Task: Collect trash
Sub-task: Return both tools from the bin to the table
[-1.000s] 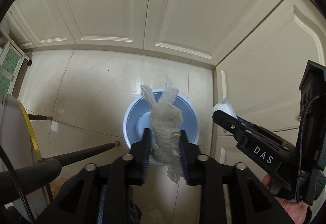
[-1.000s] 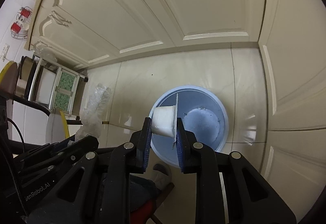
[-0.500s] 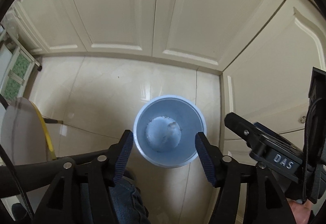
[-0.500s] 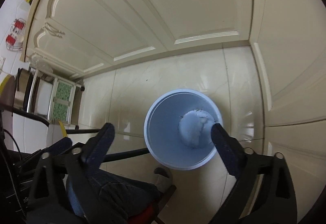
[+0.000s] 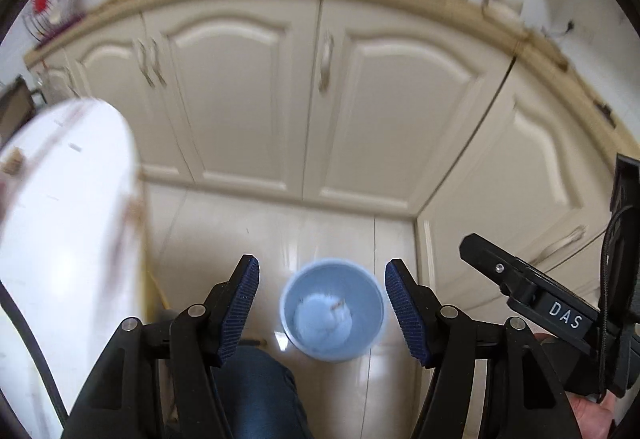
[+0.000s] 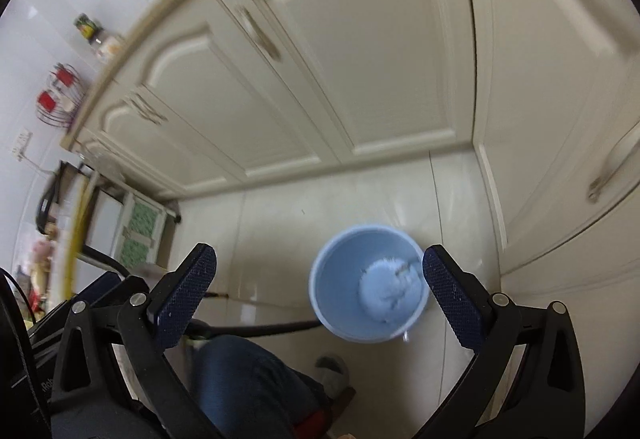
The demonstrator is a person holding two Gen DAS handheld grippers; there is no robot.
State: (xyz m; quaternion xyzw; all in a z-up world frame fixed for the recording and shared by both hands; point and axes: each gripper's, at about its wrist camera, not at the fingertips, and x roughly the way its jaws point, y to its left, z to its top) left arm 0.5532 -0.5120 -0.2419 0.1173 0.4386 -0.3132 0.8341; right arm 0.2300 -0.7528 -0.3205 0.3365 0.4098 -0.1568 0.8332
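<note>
Once both tools had let go, the picture changed fast: a second back my left tool was clamped on a crumpled tissue and my right tool on a small white cup, both held over the blue bin; half a second back both sets of jaws were already spread with nothing between them. At this moment both were wide apart and empty, and both views had pulled up and away, so the bin sat smaller on the floor and the cream cabinet doors and the counter edge above them came into frame. The trash lay at the bottom of the bin as a pale blurred heap; the right wrist view showed the same heap inside the blue bin, with a thin brownish bit on top that I couldn't identify. Motion blur was heavy in both views, so I couldn't separate cup from tissue in there. From the left wrist view the right tool's body showed at the right edge, clear of the bin. A white round surface had come in at the left, with small blurred bits on it that I couldn't make out. My read: this drop was done, both tools were free, and the next step was probably going back to that surface for whatever trash was left.
</note>
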